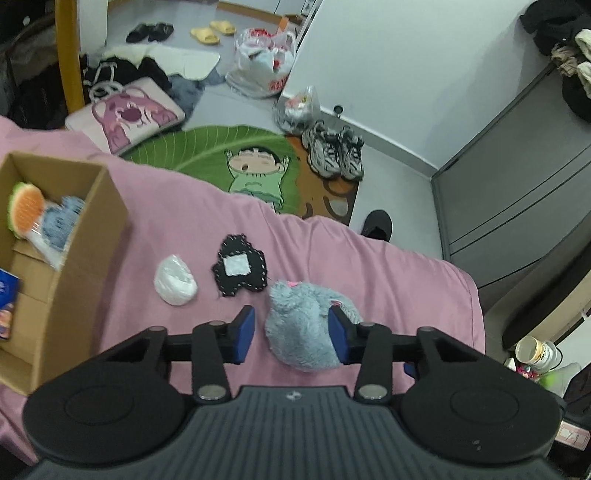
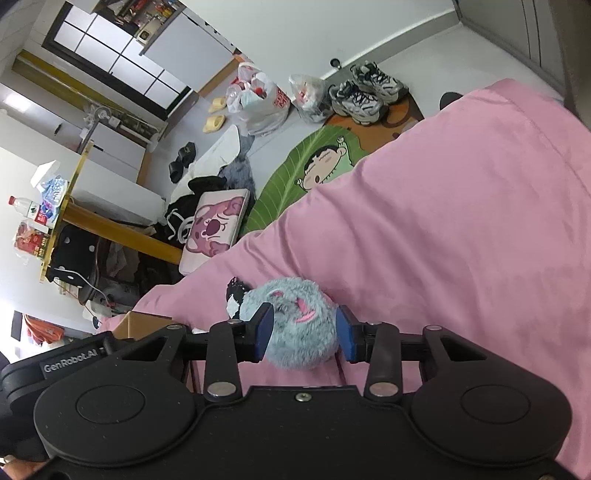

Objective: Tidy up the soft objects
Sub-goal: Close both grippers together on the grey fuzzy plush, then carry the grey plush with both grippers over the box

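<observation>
The grey plush lies near the pink bed's right edge. The right gripper pinches it, hiding its lower half. The left gripper stands half-open; only its right pad touches fur.

Place: a lived-in bedroom in a home.
Bed: pink bedspread across the foreground.
Floor: cartoon leaf rug, sneakers, yellow slippers, full plastic bags.
Clutter: dark clothes heaped beside a pink cartoon cushion.
Storage: grey wardrobe.
</observation>
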`<state>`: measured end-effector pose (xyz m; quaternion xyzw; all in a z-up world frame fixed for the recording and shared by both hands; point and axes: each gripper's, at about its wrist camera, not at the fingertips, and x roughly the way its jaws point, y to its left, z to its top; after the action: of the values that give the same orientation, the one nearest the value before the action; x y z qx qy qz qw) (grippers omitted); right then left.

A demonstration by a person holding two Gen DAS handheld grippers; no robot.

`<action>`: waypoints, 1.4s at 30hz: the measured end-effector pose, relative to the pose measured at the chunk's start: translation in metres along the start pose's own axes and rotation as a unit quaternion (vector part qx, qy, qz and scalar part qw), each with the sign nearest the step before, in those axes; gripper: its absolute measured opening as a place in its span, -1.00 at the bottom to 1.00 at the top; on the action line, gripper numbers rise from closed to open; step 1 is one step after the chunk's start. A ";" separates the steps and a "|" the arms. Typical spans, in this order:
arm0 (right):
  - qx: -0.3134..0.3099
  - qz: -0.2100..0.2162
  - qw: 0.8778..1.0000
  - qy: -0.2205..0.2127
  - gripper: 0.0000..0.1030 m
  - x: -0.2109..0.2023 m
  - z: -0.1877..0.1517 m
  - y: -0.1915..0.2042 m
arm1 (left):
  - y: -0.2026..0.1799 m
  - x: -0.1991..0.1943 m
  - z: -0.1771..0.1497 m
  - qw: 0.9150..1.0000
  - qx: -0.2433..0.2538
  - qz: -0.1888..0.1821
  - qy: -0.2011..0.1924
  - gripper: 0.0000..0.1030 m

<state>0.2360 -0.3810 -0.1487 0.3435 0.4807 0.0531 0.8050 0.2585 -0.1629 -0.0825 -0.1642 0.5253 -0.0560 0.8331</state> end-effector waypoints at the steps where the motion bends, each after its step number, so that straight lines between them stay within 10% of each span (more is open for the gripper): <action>1: 0.001 -0.001 1.000 0.004 -0.25 0.003 0.001 -0.002 | -0.001 0.005 0.001 1.000 -0.005 0.000 0.005 -0.27; 25: 0.030 -0.016 0.998 0.061 -0.63 0.053 0.005 -0.012 | 0.002 0.088 0.000 0.992 -0.092 0.004 0.086 -0.54; 42: -0.022 -0.016 0.999 0.028 -0.67 0.022 0.004 0.044 | 0.012 0.050 0.009 0.993 -0.098 -0.010 0.061 -0.69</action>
<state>0.2617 -0.3401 -0.1372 0.3167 0.5069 0.0603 0.7994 0.2878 -0.1629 -0.1258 -0.2464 0.5764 -0.0221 0.7788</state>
